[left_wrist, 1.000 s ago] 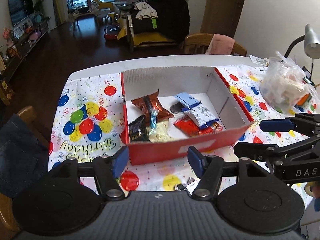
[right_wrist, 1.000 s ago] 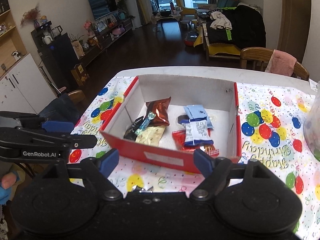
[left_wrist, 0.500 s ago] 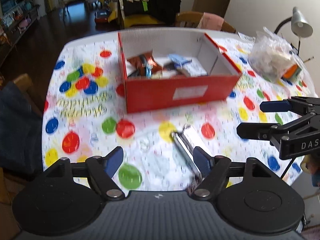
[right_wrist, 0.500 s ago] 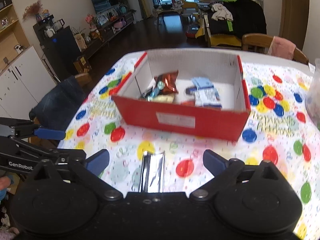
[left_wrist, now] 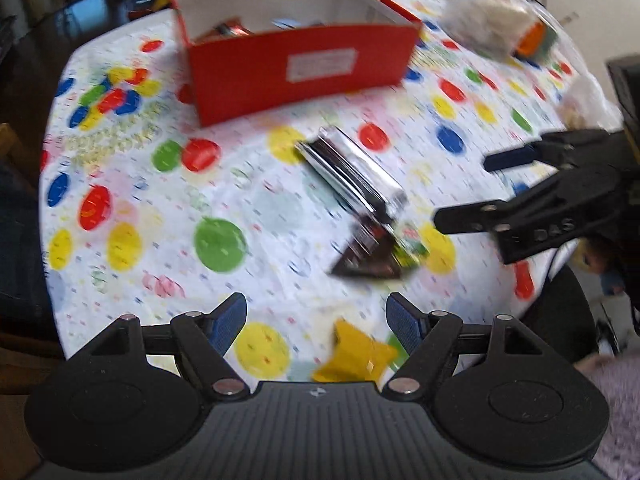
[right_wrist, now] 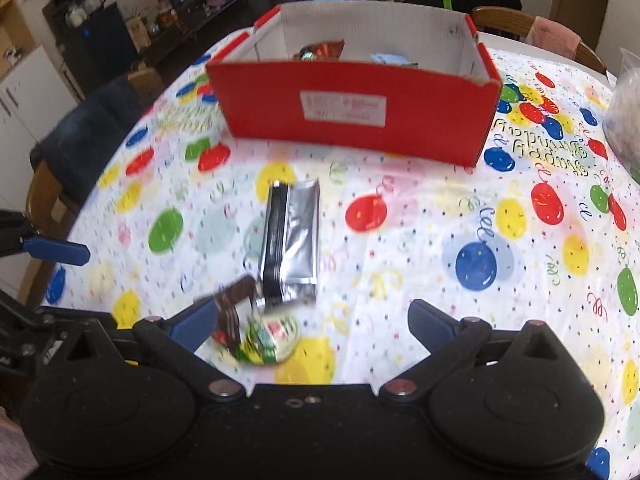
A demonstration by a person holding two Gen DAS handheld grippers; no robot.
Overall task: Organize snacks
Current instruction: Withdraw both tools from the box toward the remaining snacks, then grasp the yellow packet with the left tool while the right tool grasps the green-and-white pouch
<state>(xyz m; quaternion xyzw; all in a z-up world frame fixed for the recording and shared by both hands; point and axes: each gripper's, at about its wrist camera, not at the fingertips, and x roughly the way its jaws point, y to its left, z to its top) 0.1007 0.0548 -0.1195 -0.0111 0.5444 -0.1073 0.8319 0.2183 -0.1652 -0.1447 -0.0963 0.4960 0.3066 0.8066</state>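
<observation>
A balloon-print tablecloth [right_wrist: 400,248] covers the table; a clear bag [left_wrist: 492,24] (contents blurred) sits at its far right, wooden chairs [right_wrist: 504,20] beyond.

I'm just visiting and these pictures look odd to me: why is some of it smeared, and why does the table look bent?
Left wrist view: motion blur smears the silver packet and the tablecloth; the camera's own claw stays sharp. Right wrist view: milder blur, worst on the small wrappers near the bottom. Both: the fisheye lens bows the table edge.
</observation>
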